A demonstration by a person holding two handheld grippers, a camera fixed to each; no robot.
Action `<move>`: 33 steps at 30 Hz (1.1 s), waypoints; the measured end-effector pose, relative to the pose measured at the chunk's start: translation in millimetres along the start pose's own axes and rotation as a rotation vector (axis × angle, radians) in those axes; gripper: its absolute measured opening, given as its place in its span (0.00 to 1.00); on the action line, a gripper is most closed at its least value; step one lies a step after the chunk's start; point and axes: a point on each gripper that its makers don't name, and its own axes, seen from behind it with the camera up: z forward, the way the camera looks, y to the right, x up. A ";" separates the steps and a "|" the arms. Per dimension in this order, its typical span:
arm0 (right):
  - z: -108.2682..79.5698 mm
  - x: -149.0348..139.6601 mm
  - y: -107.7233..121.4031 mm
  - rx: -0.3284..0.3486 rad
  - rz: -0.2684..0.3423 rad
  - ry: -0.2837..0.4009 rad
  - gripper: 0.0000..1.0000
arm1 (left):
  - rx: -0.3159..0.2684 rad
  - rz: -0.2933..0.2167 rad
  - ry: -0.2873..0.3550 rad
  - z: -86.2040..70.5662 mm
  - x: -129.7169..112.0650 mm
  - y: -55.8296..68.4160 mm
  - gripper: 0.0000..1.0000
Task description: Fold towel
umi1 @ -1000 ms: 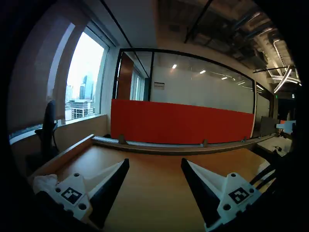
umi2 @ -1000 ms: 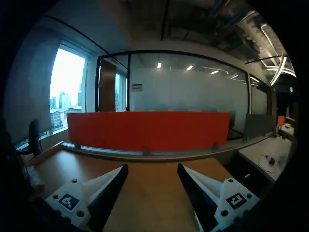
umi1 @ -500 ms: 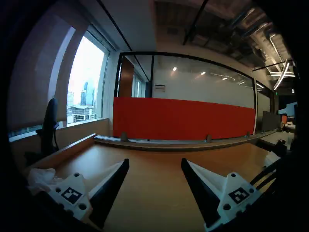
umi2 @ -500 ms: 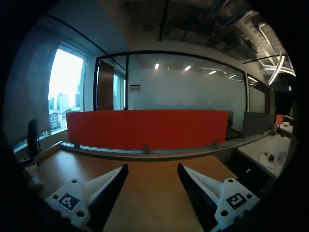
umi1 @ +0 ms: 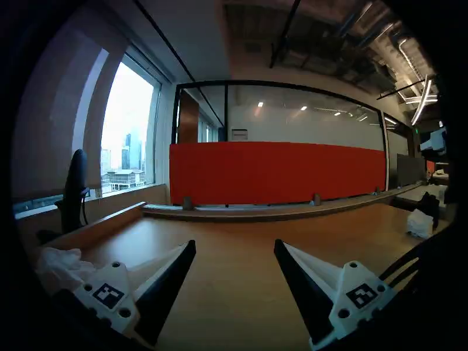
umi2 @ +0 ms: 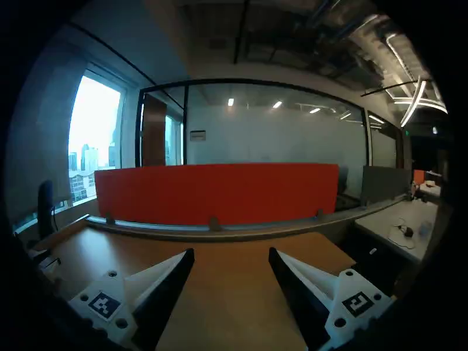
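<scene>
A crumpled white cloth (umi1: 55, 266), likely the towel, lies on the wooden desk (umi1: 234, 292) at the lower left of the left gripper view, beside my left finger. My left gripper (umi1: 234, 243) hovers low over the desk, open, with nothing between its fingers. In the right gripper view my right gripper (umi2: 230, 251) is also open and holds nothing, above bare wood of the desk (umi2: 228, 298). A second small white bundle (umi1: 420, 223) sits at the far right of the desk; I cannot tell what it is.
A red divider panel (umi1: 275, 172) runs along the desk's far edge, also seen as the red panel (umi2: 216, 193). A dark office chair (umi1: 73, 193) stands by the window at left. A neighbouring white desk (umi2: 403, 225) with cables lies to the right.
The left view has swung slightly, so the white cloth slid lower left and a white bundle came into sight at the right. The right view drifted a little. Both grippers stayed open.
</scene>
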 end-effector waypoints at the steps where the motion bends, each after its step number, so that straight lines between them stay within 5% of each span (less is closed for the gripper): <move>1: 0.0 -1.8 0.9 -0.001 0.001 0.001 0.98 | 0.001 0.002 0.002 -0.2 -2.3 0.4 1.00; 14: -0.2 -18.7 9.7 0.004 -0.001 0.007 0.99 | 0.006 -0.005 0.010 -2.1 -31.8 4.2 1.00; 33: -1.5 -27.7 13.9 -0.010 -0.010 -0.005 0.99 | 0.015 0.002 0.019 -1.4 -38.9 -0.1 1.00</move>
